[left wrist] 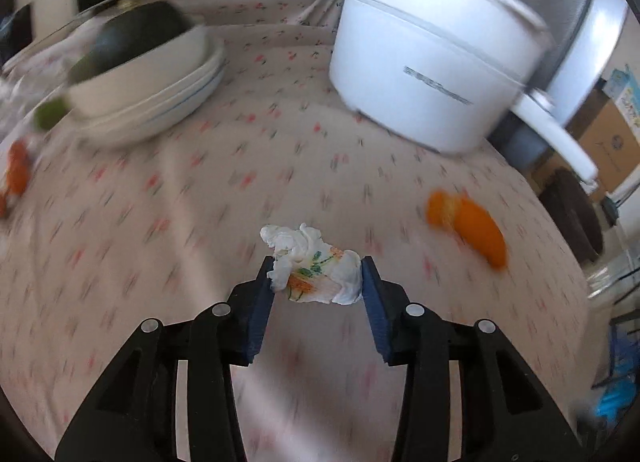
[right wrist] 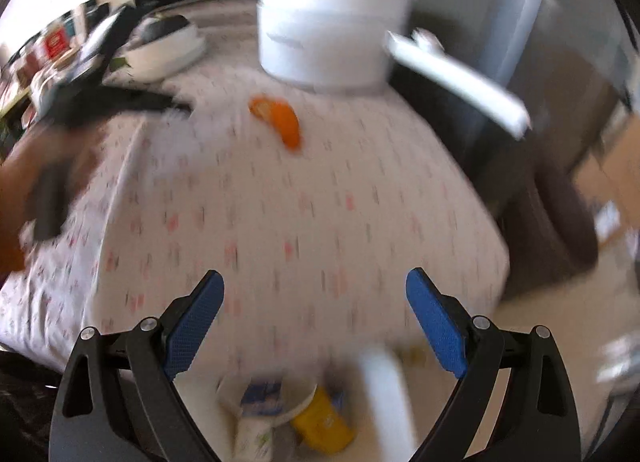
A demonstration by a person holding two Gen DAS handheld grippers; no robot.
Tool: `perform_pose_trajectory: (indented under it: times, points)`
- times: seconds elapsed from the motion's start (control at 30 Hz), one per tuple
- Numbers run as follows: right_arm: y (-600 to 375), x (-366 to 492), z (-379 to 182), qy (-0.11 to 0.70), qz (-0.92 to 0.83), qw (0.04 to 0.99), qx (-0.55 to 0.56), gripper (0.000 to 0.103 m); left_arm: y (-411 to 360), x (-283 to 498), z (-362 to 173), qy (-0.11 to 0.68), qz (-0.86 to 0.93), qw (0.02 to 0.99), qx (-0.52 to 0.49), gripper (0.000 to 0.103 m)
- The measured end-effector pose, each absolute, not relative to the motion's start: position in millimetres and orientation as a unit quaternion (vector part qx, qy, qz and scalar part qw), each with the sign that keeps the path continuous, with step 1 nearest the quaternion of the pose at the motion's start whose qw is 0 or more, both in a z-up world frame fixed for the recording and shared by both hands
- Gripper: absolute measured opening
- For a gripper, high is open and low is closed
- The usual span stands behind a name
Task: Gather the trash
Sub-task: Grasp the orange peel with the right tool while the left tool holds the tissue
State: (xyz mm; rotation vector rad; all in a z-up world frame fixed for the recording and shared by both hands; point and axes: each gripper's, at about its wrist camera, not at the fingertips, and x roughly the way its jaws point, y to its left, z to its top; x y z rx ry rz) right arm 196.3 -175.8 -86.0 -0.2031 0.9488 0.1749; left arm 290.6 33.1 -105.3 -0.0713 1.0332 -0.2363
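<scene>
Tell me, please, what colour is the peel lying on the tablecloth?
Orange peel; the left wrist view shows it best.

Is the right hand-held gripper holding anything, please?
No, the right hand-held gripper stands open with only the tablecloth showing between its pads.

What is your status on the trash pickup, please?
Left tongs shut on crumpled napkin. Right tongs open, empty. Orange peel on tablecloth near white pot. Nothing in the way.

No lettering anywhere is sharp enough to read.
</scene>
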Motion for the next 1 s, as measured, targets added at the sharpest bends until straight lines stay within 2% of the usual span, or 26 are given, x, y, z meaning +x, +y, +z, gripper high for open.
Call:
perform_pose_trajectory:
  times: [0.1, 0.23, 0.43, 0.57, 0.73, 0.77, 0.83, 0.87, 0.93, 1.0]
  points:
    - [-163, 240, -85, 0.425, 0.091, 0.892, -0.123, 0.091, 47, 256, -95, 0.501, -0.12, 0.856, -0.039, 0.04]
    - [-156, 292, -92, 0.437, 0.11, 0.89, -0.064, 0.091, 65, 211, -77, 0.501, -0.117, 0.856, -0.052, 0.04]
    - [-134, 330, -118, 0.446, 0.112, 0.885, -0.074, 0.091, 89, 159, -55, 0.474, -0.095, 0.87, -0.093, 0.04]
    - [-130, 342, -131, 0.451, 0.112, 0.883, -0.07, 0.091, 89, 149, -49, 0.452, -0.092, 0.881, -0.111, 0.04]
    - [-126, 352, -141, 0.448, 0.12, 0.883, -0.074, 0.09, 87, 147, -45, 0.432, -0.072, 0.896, -0.073, 0.04]
    - [-124, 353, -143, 0.45, 0.12, 0.881, -0.077, 0.088, 89, 147, -45, 0.43, -0.07, 0.897, -0.073, 0.04]
    - [-120, 356, -148, 0.456, 0.125, 0.877, -0.086, 0.072, 91, 147, -44, 0.426, -0.064, 0.9, -0.068, 0.04]
    - [-119, 356, -148, 0.453, 0.127, 0.878, -0.083, 0.068, 92, 146, -44, 0.426, -0.063, 0.9, -0.065, 0.04]
    - [-116, 355, -147, 0.454, 0.141, 0.876, -0.076, 0.047, 93, 146, -45, 0.426, -0.058, 0.901, -0.059, 0.04]
    - [-111, 352, -146, 0.45, 0.144, 0.877, -0.084, 0.038, 95, 146, -46, 0.427, -0.056, 0.901, -0.059, 0.04]
